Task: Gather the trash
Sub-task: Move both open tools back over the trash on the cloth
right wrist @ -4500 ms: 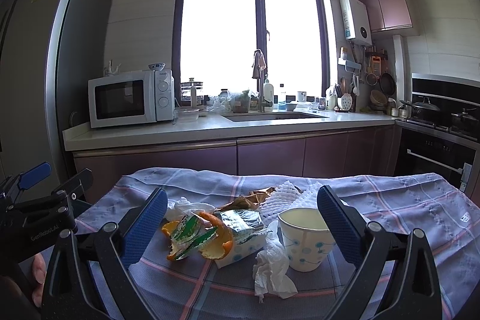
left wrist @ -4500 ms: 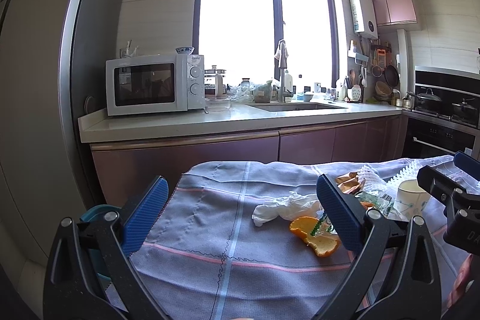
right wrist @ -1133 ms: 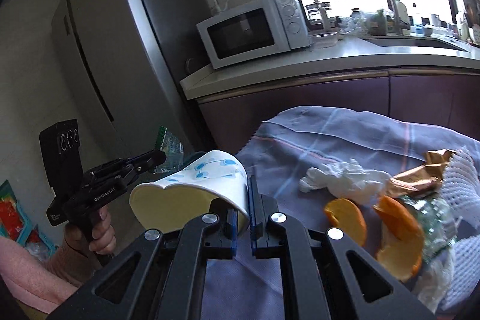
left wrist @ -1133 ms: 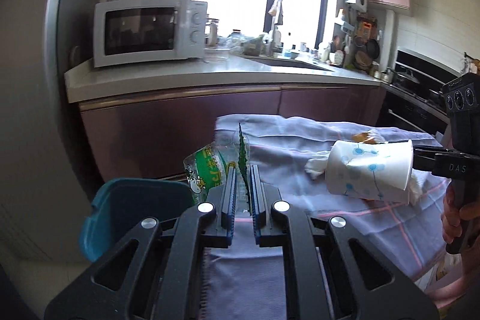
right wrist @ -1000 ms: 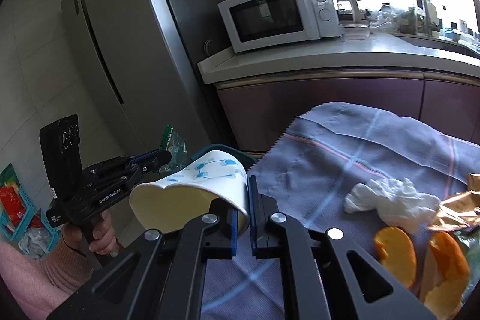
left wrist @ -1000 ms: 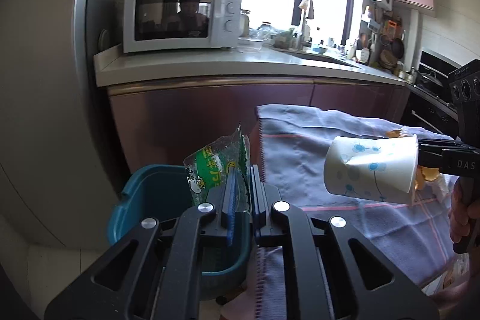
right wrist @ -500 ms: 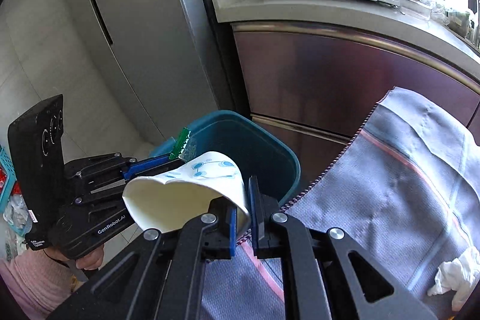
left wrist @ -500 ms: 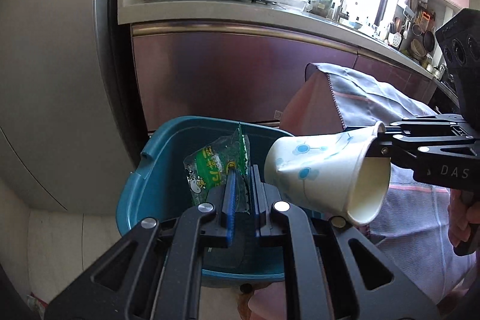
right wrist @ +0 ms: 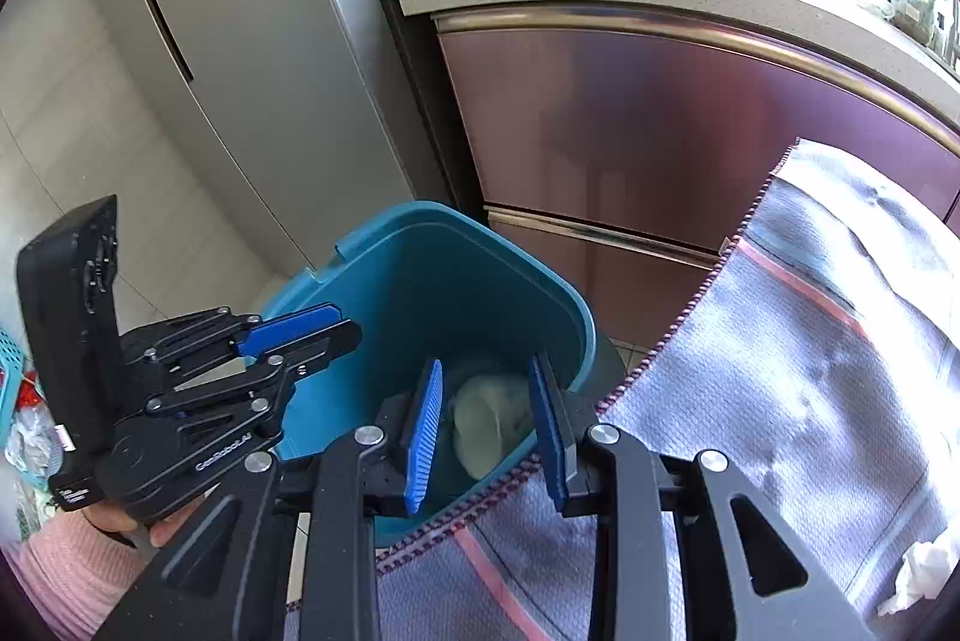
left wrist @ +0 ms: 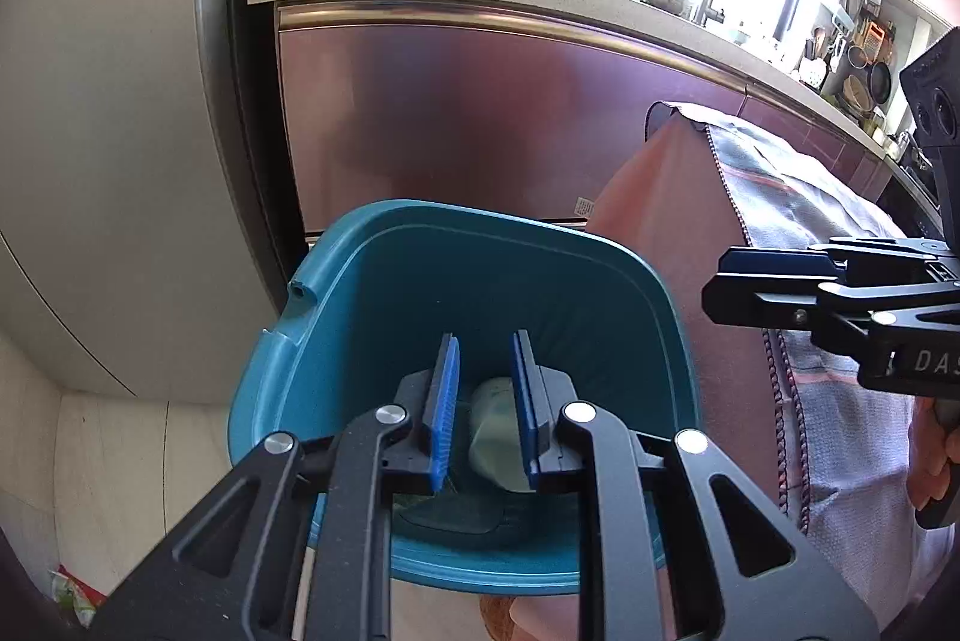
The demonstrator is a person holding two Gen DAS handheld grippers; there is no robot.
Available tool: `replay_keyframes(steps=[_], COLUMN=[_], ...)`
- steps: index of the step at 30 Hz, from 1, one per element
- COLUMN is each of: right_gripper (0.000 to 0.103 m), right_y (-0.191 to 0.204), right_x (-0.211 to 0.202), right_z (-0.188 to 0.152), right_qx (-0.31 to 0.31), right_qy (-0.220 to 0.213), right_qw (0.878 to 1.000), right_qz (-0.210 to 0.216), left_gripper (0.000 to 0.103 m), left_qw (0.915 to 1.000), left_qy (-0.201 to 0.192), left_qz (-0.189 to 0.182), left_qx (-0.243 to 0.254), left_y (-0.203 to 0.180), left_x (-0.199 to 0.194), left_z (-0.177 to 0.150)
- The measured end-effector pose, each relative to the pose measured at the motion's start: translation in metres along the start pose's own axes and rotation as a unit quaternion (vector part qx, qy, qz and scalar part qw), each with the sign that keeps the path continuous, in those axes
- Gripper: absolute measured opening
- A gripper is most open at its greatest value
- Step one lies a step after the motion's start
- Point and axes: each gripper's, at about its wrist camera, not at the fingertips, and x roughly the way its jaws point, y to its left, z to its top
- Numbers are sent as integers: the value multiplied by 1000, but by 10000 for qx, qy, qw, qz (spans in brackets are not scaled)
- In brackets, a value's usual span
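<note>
A teal bin [left wrist: 480, 215] stands on the floor beside the table. In the left wrist view my left gripper [left wrist: 485, 341] hangs over its mouth, jaws opening, nothing between the blue pads. My right gripper [right wrist: 485, 365] is over the same bin [right wrist: 432, 212], jaws also opening and empty. The white paper cup [right wrist: 486, 419] lies inside the bin, seen through the gap; in the left wrist view the cup [left wrist: 492, 425] shows there too. The green wrapper is out of sight. Each view shows the other tool: the right gripper [left wrist: 714, 281] and the left gripper [right wrist: 345, 326].
The table's grey checked cloth [right wrist: 810, 371] hangs right beside the bin, with a crumpled white tissue [right wrist: 918, 575] on it. A tall fridge [right wrist: 240, 41] and purple cabinets [left wrist: 480, 113] stand behind. A small packet [left wrist: 72, 593] lies on the floor at lower left.
Both grippers came over the bin and opened. The paper cup left the right jaws and now lies in the bin; the green wrapper is gone from the left jaws.
</note>
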Motion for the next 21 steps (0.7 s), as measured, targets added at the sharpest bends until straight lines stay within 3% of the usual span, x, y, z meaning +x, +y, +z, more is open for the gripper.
replay_keyframes(steps=[6,10,15,21], right_gripper=[29,34,36,37], right_y=[-9,-14,-27,-59], right_x=[-42,-88,-149,-212], right_z=[-14,-33,-69,-121], right_qx=[85,101,220,633], right_qy=[-431,-859,-1320,-1754], right_qw=[9989,9962,9909,9788], right_qz=[164,142,-165,-852], left_gripper=[19,27,37,43], left_qw=[9991,9958,9879,9741], left_qy=[-325,-640,-898,-881], left_qz=[-284,-620,-1155,-1798], left_qx=[50,203,522,1049], left_y=[-15,-36,-76,-145], left_x=[-26,-53,-79,-91], left_z=[3,9,10,4])
